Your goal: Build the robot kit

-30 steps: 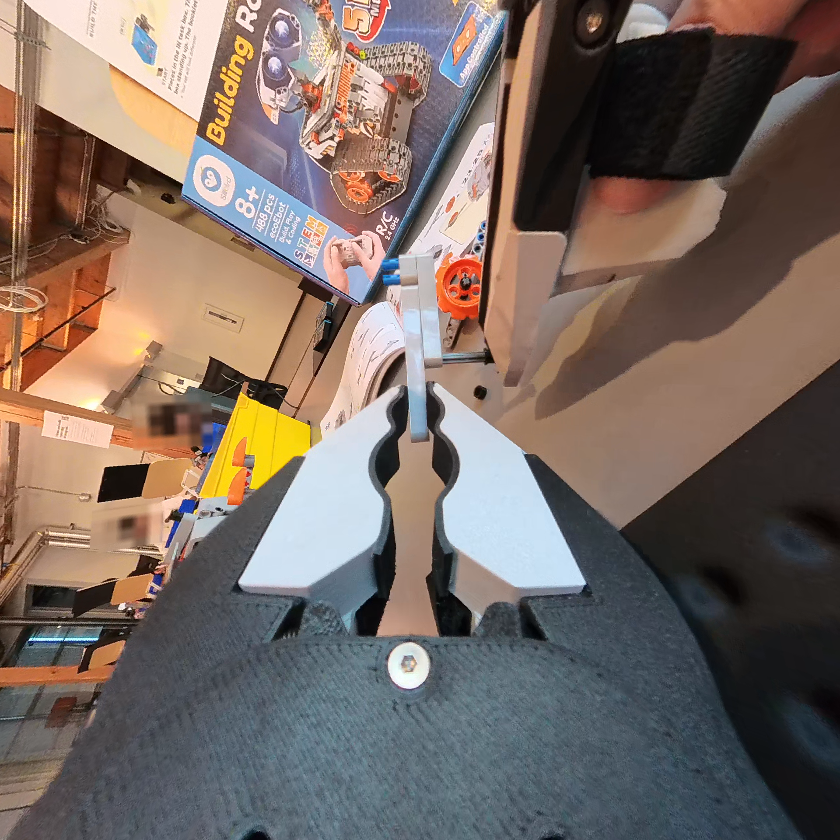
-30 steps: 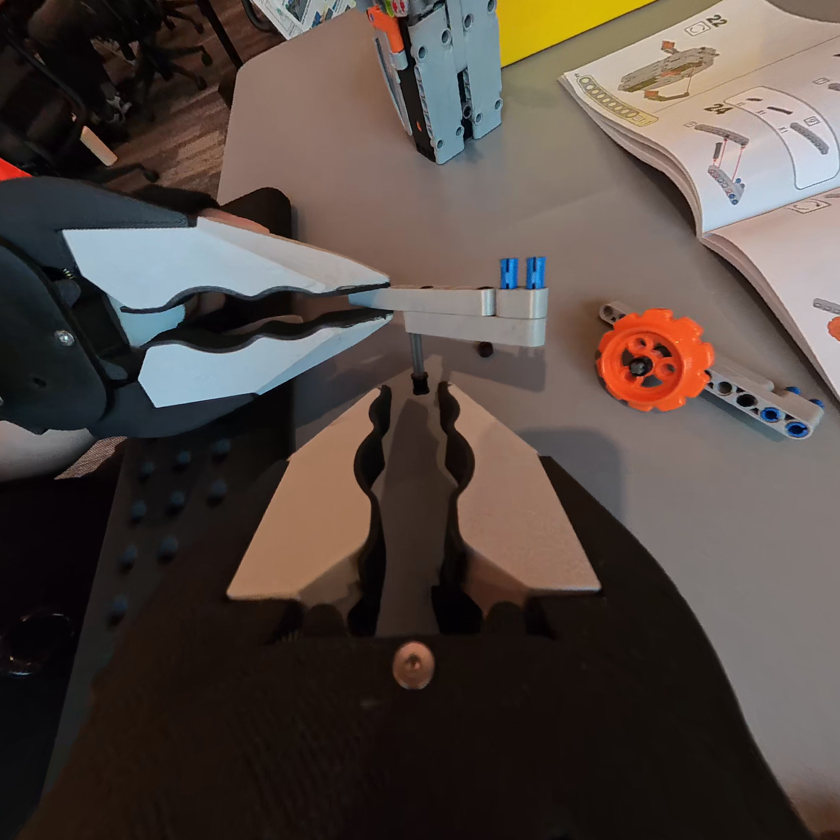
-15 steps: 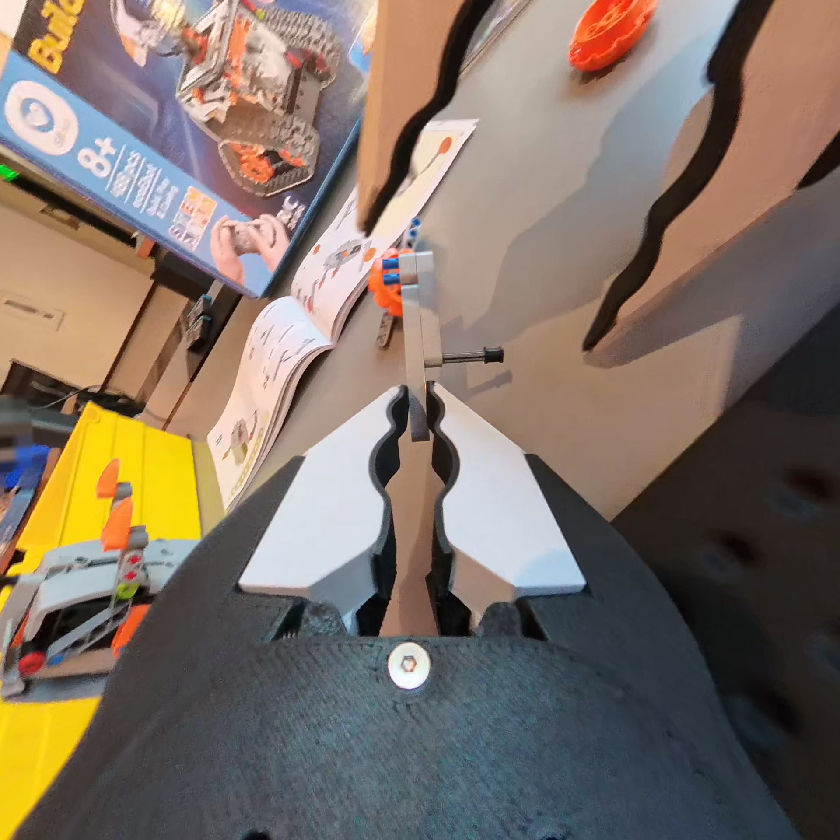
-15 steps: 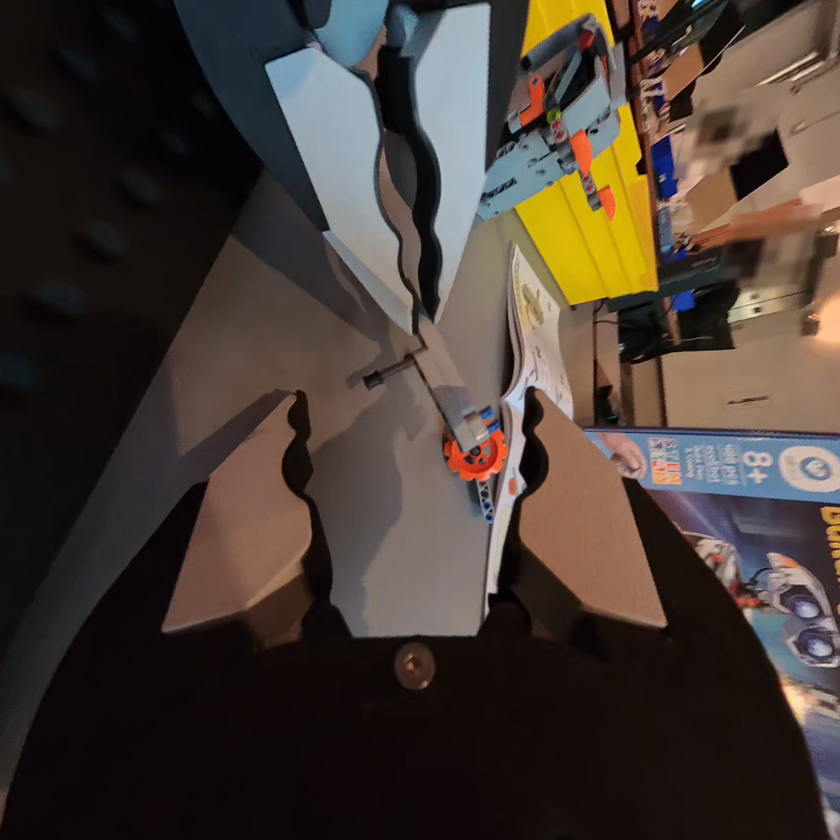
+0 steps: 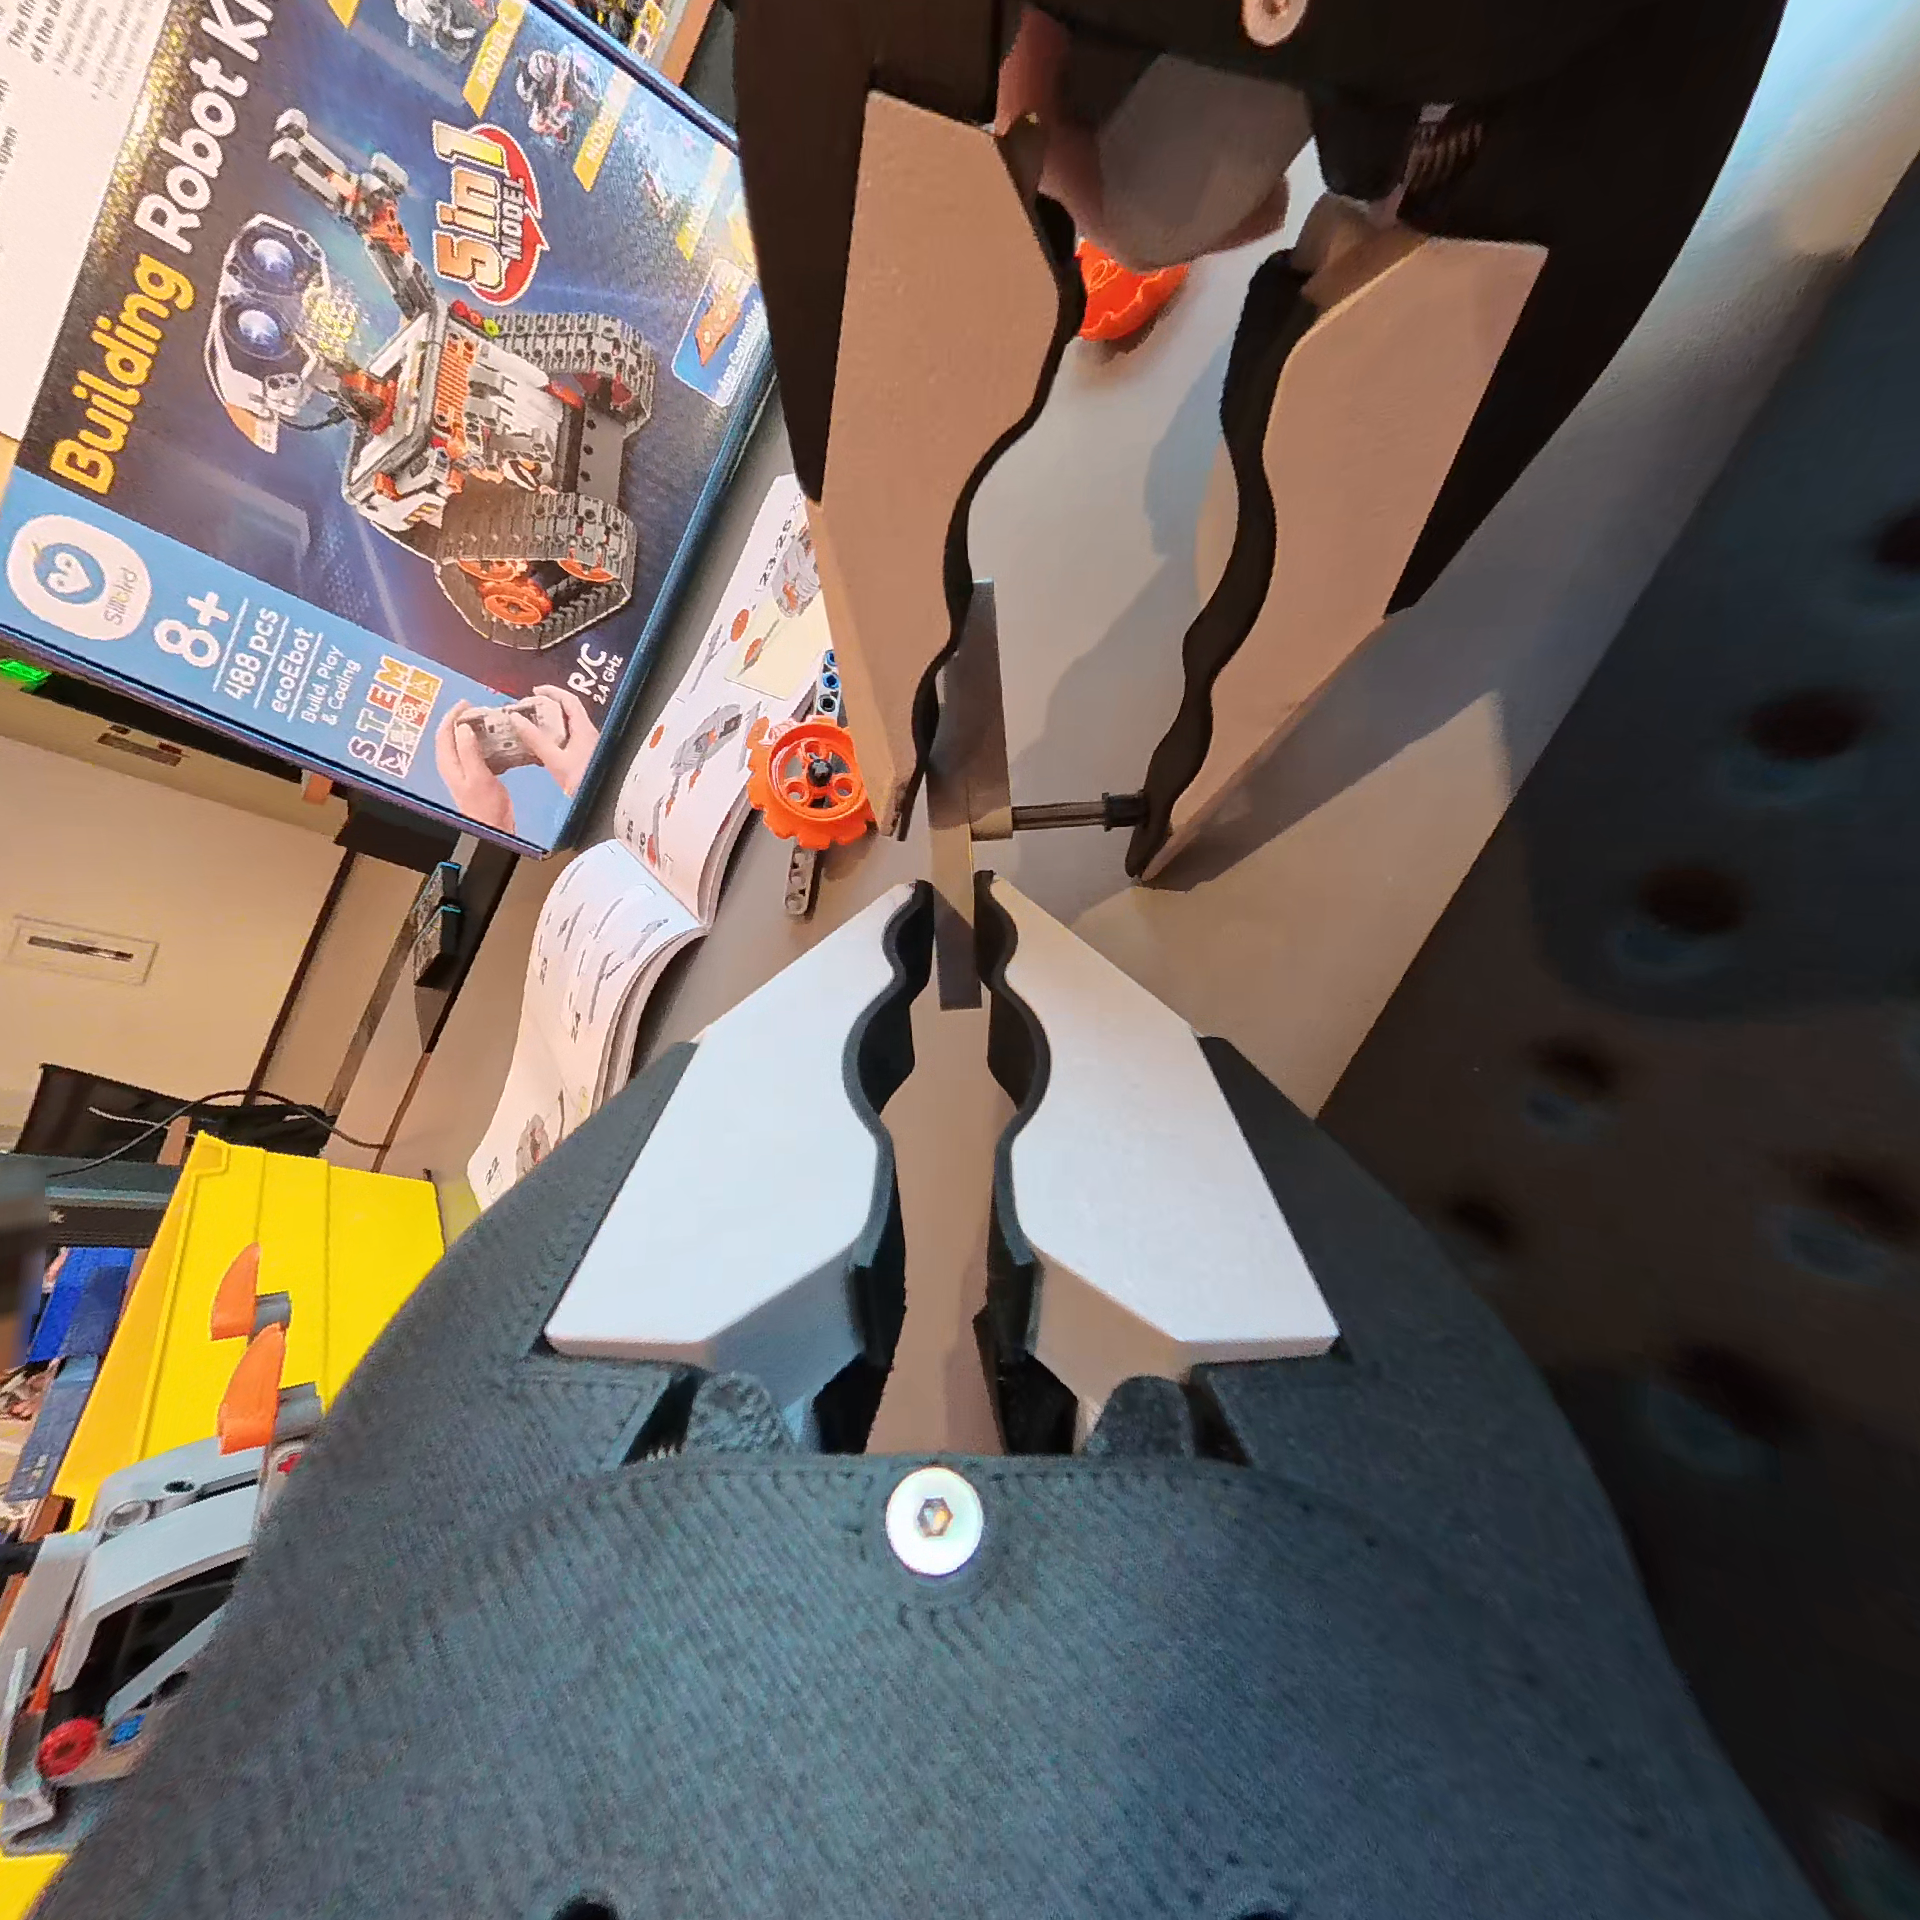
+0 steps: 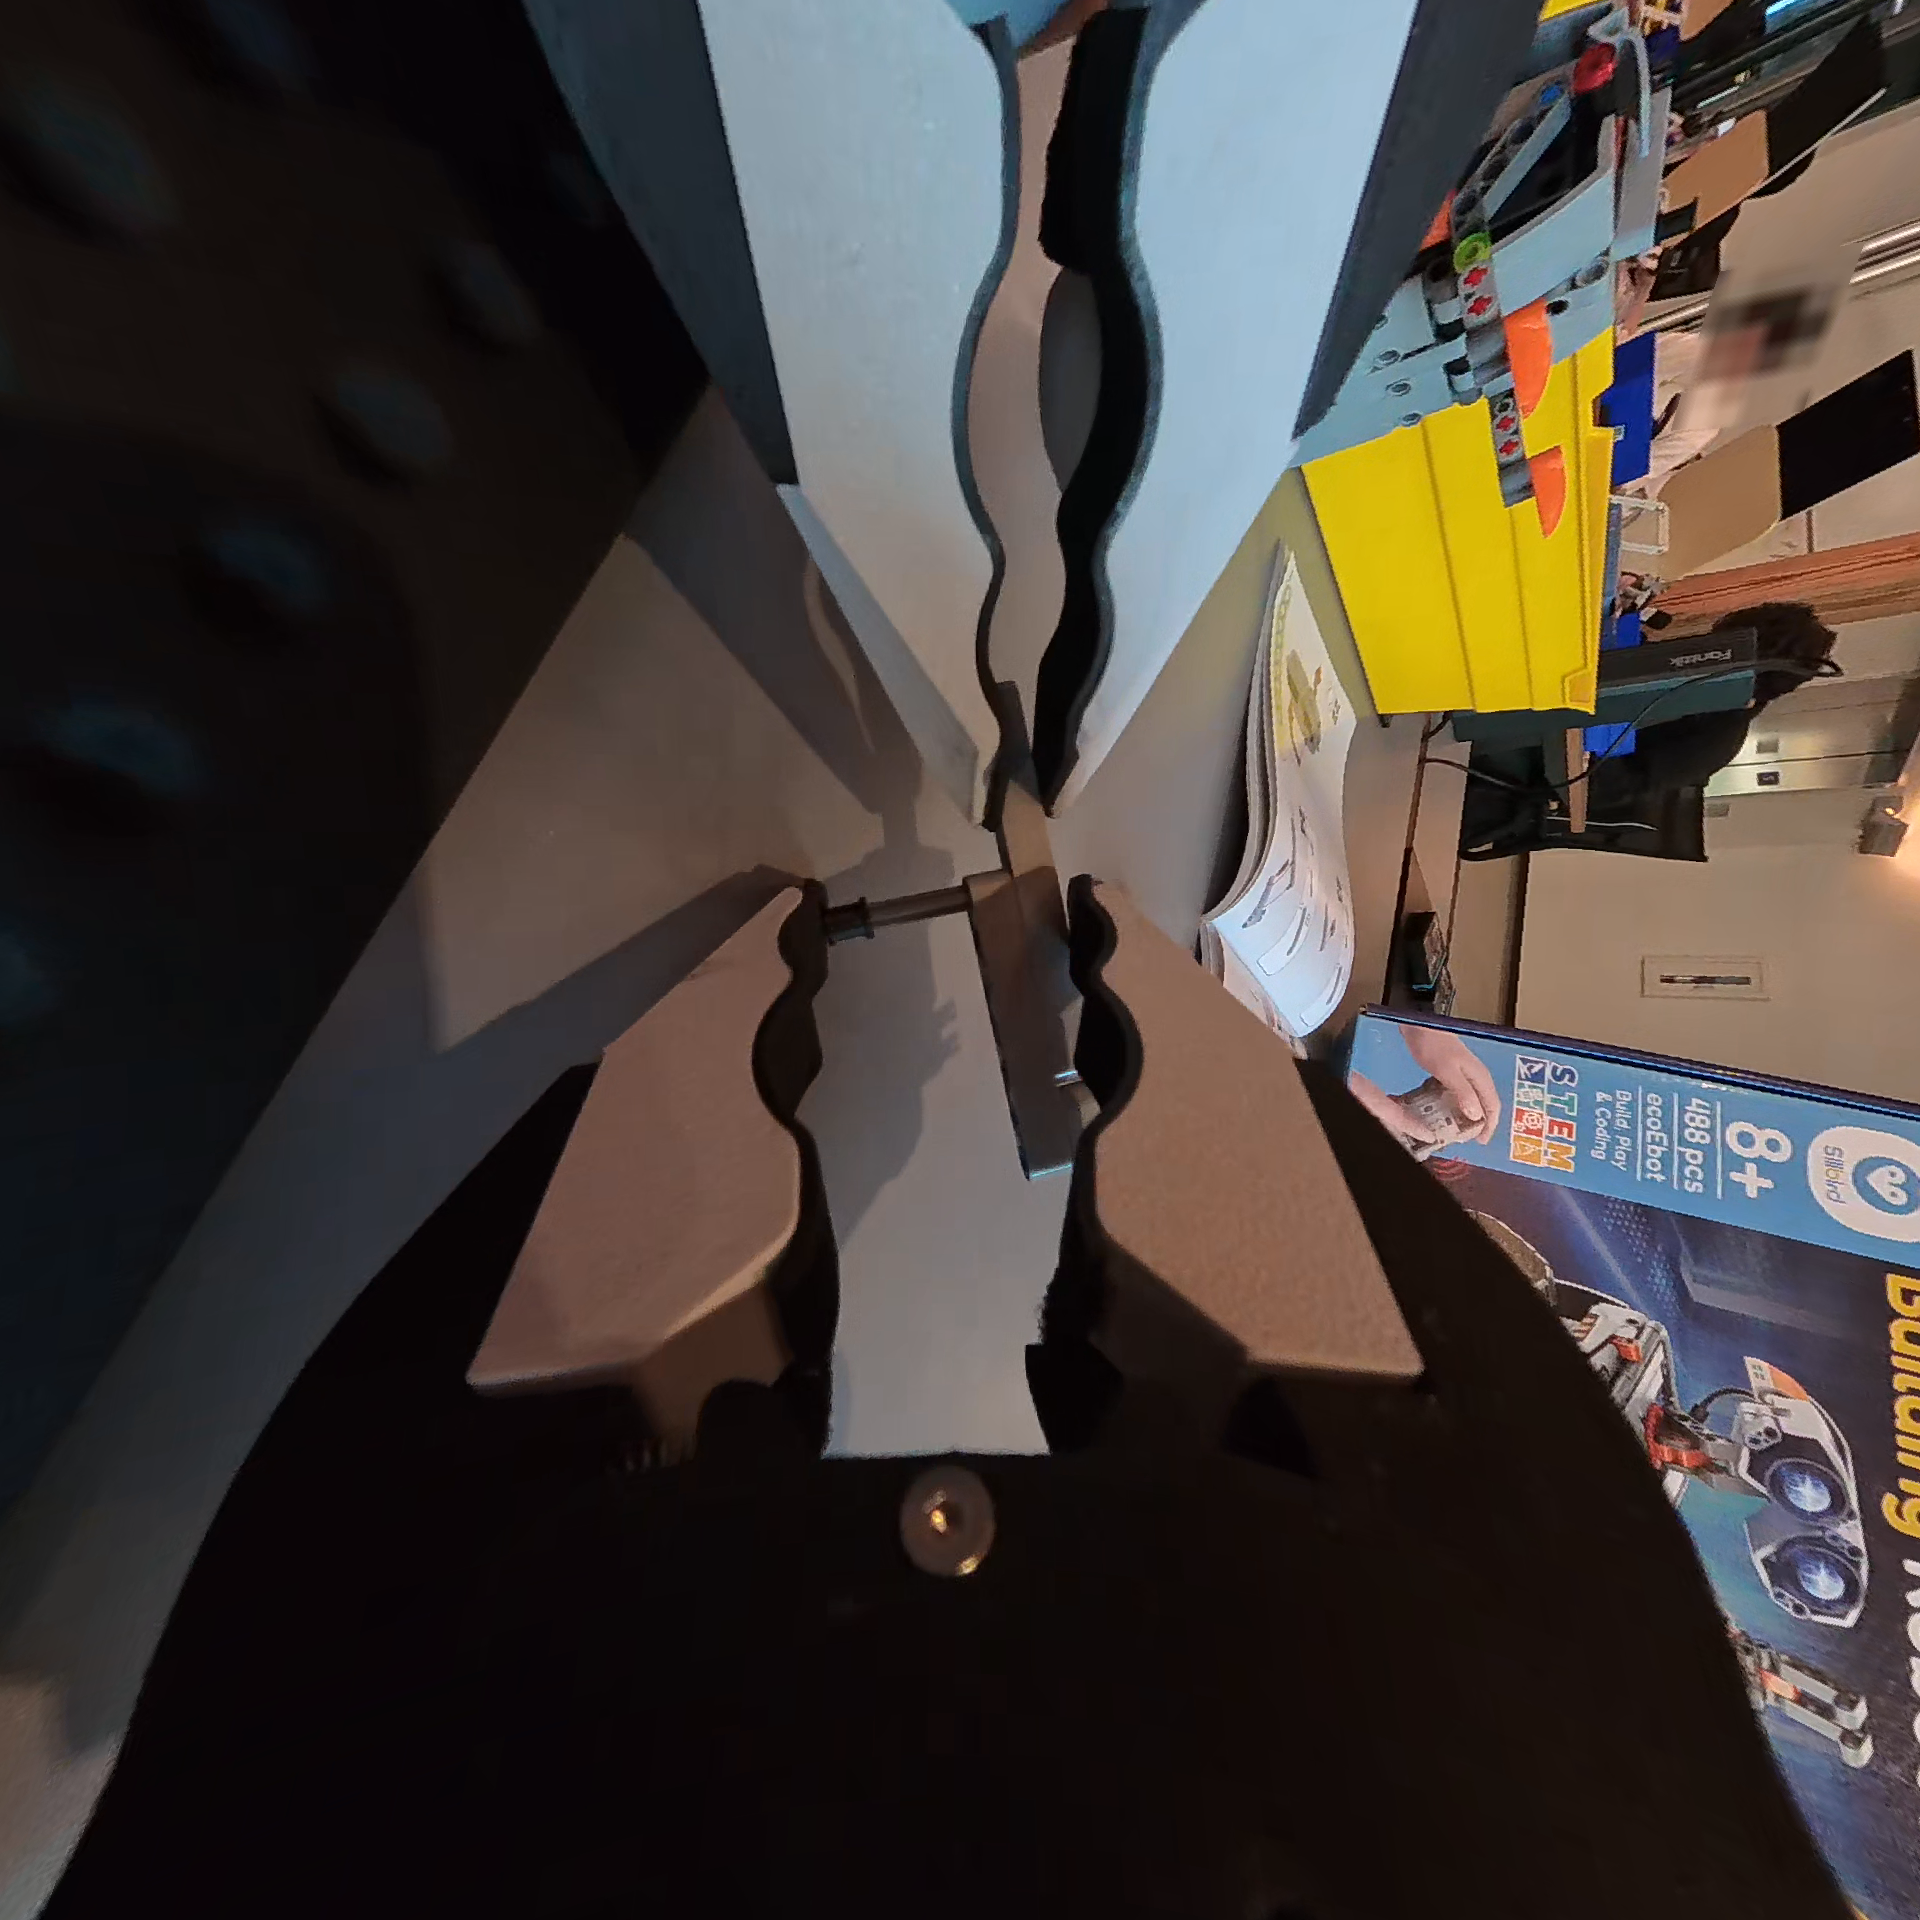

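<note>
My left gripper (image 5: pixel 951 894) pinches the grey beam (image 5: pixel 958 940); my right gripper (image 6: pixel 935 899), jaws spread, brackets its black axle (image 6: pixel 904 906), orange gear (image 5: pixel 812 784) beyond.

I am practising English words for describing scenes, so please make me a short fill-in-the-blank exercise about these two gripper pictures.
1. The left gripper is shut on a ____ beam.
2. A dark axle sticks out of the beam toward the ____ gripper.
3. The wheel beside the open booklet is ____.
4. The bin under the grey model is ____.

Missing words: grey; right; orange; yellow
</note>
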Action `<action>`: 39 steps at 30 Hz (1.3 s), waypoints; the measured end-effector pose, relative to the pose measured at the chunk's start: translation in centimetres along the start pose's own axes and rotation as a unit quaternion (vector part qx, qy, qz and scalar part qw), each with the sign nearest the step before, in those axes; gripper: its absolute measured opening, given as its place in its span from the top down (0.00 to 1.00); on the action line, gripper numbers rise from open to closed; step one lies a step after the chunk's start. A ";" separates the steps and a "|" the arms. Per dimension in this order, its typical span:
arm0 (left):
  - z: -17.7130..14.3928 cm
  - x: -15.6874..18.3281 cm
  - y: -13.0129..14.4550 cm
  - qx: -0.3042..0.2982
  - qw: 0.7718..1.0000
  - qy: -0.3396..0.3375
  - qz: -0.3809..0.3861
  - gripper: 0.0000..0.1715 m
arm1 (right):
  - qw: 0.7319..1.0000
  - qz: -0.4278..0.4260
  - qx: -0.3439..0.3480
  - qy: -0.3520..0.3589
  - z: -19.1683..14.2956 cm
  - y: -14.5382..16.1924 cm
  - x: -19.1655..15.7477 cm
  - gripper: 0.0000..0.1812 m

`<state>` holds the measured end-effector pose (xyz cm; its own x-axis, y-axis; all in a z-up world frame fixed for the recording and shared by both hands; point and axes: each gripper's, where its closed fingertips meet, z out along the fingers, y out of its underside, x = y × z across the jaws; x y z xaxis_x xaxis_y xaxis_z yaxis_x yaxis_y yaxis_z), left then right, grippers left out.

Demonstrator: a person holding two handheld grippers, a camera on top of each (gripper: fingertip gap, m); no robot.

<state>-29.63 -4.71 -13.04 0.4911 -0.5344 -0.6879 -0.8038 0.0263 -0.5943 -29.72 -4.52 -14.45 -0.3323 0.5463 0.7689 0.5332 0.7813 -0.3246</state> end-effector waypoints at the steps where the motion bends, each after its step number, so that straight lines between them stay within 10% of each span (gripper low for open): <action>1: 0.0 0.0 0.0 0.000 1.000 0.000 0.001 0.96 | 1.000 -0.003 -0.001 0.000 0.0 0.0 0.0 0.75; 20: -0.1 0.3 -0.1 0.001 1.000 0.007 -0.006 0.96 | 0.999 0.028 0.003 -0.022 0.1 0.0 -0.3 0.77; 39: 0.4 2.0 -1.5 0.033 0.968 0.214 -0.129 0.96 | 0.959 0.210 0.088 -0.168 -2.4 0.2 -2.0 0.77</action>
<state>-27.36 -5.47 -13.69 0.4773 -0.8309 -0.2858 -0.6425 -0.1082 -0.7586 -27.12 -6.17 -14.70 -0.3640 0.8674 0.3392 0.5454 0.4937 -0.6773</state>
